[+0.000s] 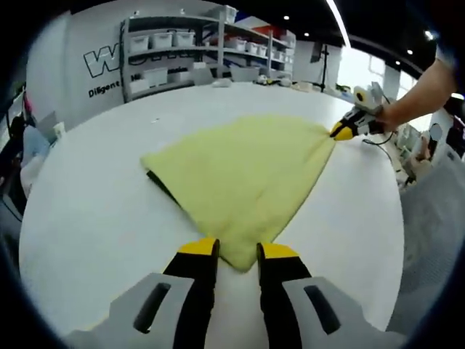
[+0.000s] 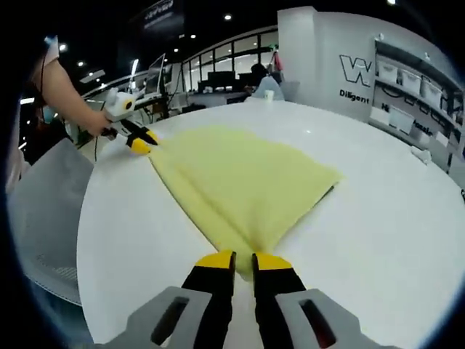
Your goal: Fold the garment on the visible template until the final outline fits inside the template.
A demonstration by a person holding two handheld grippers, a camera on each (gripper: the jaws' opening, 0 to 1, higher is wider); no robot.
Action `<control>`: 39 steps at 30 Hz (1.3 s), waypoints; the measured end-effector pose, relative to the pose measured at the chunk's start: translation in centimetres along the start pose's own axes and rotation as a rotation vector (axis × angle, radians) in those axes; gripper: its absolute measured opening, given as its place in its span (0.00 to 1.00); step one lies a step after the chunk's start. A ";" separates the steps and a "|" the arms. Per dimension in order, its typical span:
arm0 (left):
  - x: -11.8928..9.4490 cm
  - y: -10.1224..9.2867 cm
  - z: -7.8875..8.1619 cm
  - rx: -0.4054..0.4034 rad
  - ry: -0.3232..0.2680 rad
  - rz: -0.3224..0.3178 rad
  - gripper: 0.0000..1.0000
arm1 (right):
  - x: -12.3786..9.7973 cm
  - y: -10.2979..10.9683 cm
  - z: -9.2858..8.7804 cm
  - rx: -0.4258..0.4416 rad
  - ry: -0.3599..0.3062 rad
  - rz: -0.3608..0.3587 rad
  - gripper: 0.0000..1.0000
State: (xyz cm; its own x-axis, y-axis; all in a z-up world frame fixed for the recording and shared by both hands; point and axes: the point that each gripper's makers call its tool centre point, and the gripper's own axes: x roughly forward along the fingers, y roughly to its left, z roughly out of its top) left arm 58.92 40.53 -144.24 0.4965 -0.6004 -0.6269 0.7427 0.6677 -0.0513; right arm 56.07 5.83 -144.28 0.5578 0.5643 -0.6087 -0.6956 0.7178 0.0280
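Spreading wide under both cameras, the round, smooth white table [image 1: 94, 218] has its near edge cut off behind the gripper bodies, with plenty of bare surface on every side of the cloth. On it lies the pale yellow, soft, slightly fuzzy garment [image 1: 240, 182], pulled into a fan or kite shape between two pinched corners; a thin dark strip [image 1: 161, 183] peeks from under one edge, and whether that is the template cannot be told, since the cloth hides the rest. In the right gripper view the same garment [image 2: 247, 182] shows a long fold ridge running toward the near corner.

Grey metal shelving with white plastic bins [image 1: 182, 51] stands by the far wall, small and blurred.

The left gripper [image 1: 238, 254], black with yellow tips, is clamped on the garment's near corner, jaws drawn close with cloth between them. The right gripper [image 2: 243, 263] likewise pinches its own corner of the garment. Each also appears far off in the other's view, held by a hand [image 1: 385, 116] at the opposite corner
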 end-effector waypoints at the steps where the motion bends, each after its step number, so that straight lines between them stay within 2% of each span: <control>1: -0.2 0.0 -0.3 -0.010 0.000 0.002 0.27 | -0.1 -0.1 -0.1 0.003 0.005 -0.004 0.04; 3: -0.8 0.0 -0.6 -0.015 0.014 0.009 0.27 | -0.6 -0.3 -0.8 0.024 0.030 -0.019 0.07; 5: -1.1 0.2 -0.6 -0.012 0.018 0.017 0.25 | -1.1 -0.6 -1.2 0.028 0.040 -0.031 0.05; 9: -2.3 0.5 -1.5 -0.014 0.055 0.034 0.22 | -2.3 -0.3 -0.5 0.029 0.028 -0.046 0.07; 15: -4.6 -0.3 -0.4 -0.048 0.007 0.059 0.22 | -3.4 0.2 0.6 0.028 0.004 -0.061 0.08; 18: -5.6 -0.7 -0.1 -0.067 -0.013 0.072 0.23 | -3.9 0.5 1.3 0.036 -0.015 -0.069 0.11; 21: -7.1 -1.3 0.6 -0.106 -0.058 0.094 0.24 | -4.6 1.3 2.1 0.050 -0.037 -0.075 0.17; 28: -9.9 -3.2 1.8 -0.156 -0.130 0.135 0.35 | -6.1 3.4 3.3 0.095 -0.087 -0.093 0.30; 34: -11.6 -4.6 1.0 -0.158 -0.125 0.175 0.50 | -7.0 5.7 3.4 0.113 -0.094 -0.096 0.45; 39: -13.1 -4.7 0.6 -0.214 -0.148 0.223 0.63 | -7.9 7.0 3.6 0.145 -0.122 -0.115 0.61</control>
State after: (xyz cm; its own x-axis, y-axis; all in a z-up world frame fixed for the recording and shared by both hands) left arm 49.25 45.00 -135.36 0.7072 -0.4763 -0.5225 0.5052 0.8574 -0.0979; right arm 48.38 7.88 -136.44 0.6861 0.5144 -0.5145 -0.5572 0.8262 0.0831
